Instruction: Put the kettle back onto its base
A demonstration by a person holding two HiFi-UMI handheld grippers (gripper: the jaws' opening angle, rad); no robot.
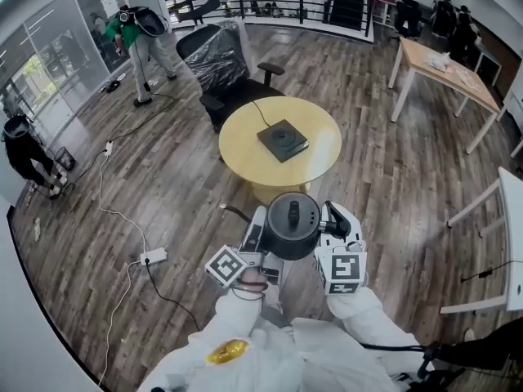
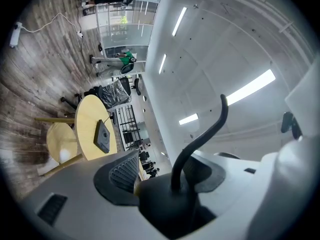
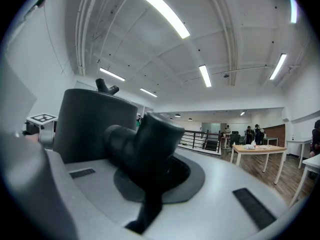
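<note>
A dark grey kettle [image 1: 292, 224] with a knobbed lid hangs in the air between my two grippers, just short of the round yellow table [image 1: 245, 149]. Its square black base [image 1: 283, 140] lies on that table, with a cord running off the far side. My left gripper [image 1: 260, 239] is shut on the foot of the kettle's thin curved spout [image 2: 200, 139]. My right gripper [image 1: 333, 223] is shut on the black handle [image 3: 150, 144], with the kettle body [image 3: 92, 121] just beyond it. In the left gripper view the base [image 2: 102, 136] shows small, far ahead.
A black office chair wrapped in plastic [image 1: 219, 60] stands behind the table. A power strip [image 1: 153, 257] and white cable lie on the wood floor at left. A wooden desk [image 1: 445, 68] is at the back right, a white table [image 1: 511, 235] at right. Two people [image 1: 139, 35] stand far left.
</note>
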